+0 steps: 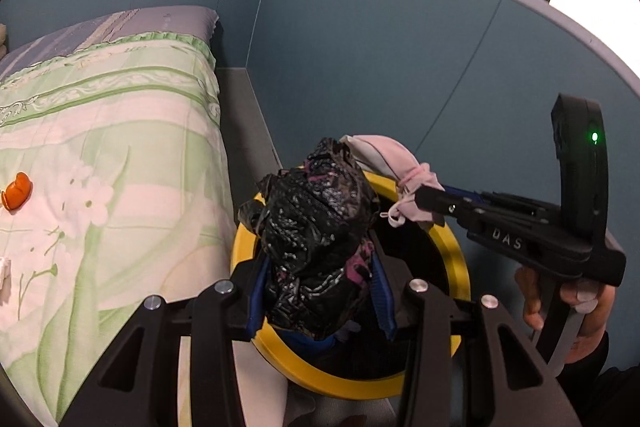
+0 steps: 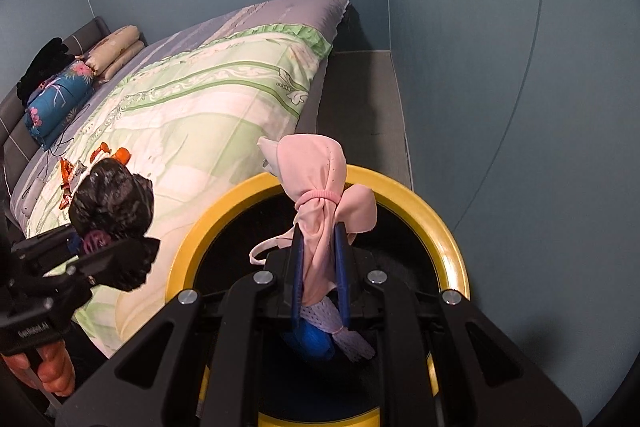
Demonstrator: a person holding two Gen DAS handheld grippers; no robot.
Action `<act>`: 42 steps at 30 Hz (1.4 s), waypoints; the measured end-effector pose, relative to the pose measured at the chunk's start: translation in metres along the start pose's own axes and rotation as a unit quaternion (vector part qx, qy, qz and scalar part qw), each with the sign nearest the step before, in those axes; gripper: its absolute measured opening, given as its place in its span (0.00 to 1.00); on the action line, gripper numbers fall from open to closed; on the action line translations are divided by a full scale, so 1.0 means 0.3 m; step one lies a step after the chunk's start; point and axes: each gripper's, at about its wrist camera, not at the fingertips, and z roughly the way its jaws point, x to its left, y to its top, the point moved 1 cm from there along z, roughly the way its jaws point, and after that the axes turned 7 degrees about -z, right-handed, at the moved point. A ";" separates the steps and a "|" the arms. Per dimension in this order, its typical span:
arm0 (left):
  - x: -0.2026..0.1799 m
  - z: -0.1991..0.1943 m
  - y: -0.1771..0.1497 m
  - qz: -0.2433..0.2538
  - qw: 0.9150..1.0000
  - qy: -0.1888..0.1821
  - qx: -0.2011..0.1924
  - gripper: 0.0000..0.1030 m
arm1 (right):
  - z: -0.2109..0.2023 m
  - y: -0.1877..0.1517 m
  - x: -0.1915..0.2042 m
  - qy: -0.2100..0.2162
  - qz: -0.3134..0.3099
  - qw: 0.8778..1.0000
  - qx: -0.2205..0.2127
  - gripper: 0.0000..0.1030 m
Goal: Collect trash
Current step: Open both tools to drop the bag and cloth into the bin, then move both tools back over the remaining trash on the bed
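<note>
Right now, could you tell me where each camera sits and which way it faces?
Left wrist: on the left tool, angled down at its crumpled black plastic bag over the yellow-rimmed round bin; right hand shows.
Right wrist: on the right tool, angled down at its pink tied cloth bundle; left fingers show.
Shared: bin, green floral bedspread, both bundles.

bin interior (image 2: 256, 227): too dark to tell what lies inside
bin's near rim (image 1: 348, 385): partly hidden behind the left gripper's frame
small white item (image 1: 4, 269): cut off by the left edge, kind unclear
orange wrappers (image 2: 68, 179): too small to identify
person's hand (image 1: 576, 311): only fingers show
</note>
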 end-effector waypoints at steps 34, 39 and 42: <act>0.224 -0.214 0.090 -0.069 0.993 0.063 -0.074 0.76 | -0.063 0.081 0.065 0.018 -0.011 0.997 -0.070 0.64; 0.316 -0.309 0.106 -0.087 0.987 0.090 -0.098 0.77 | -0.075 0.138 0.163 0.044 -0.031 0.995 -0.088 0.65; 0.382 -0.371 0.107 -0.101 0.983 0.104 -0.111 0.78 | -0.071 0.170 0.234 0.064 -0.049 0.992 -0.096 0.67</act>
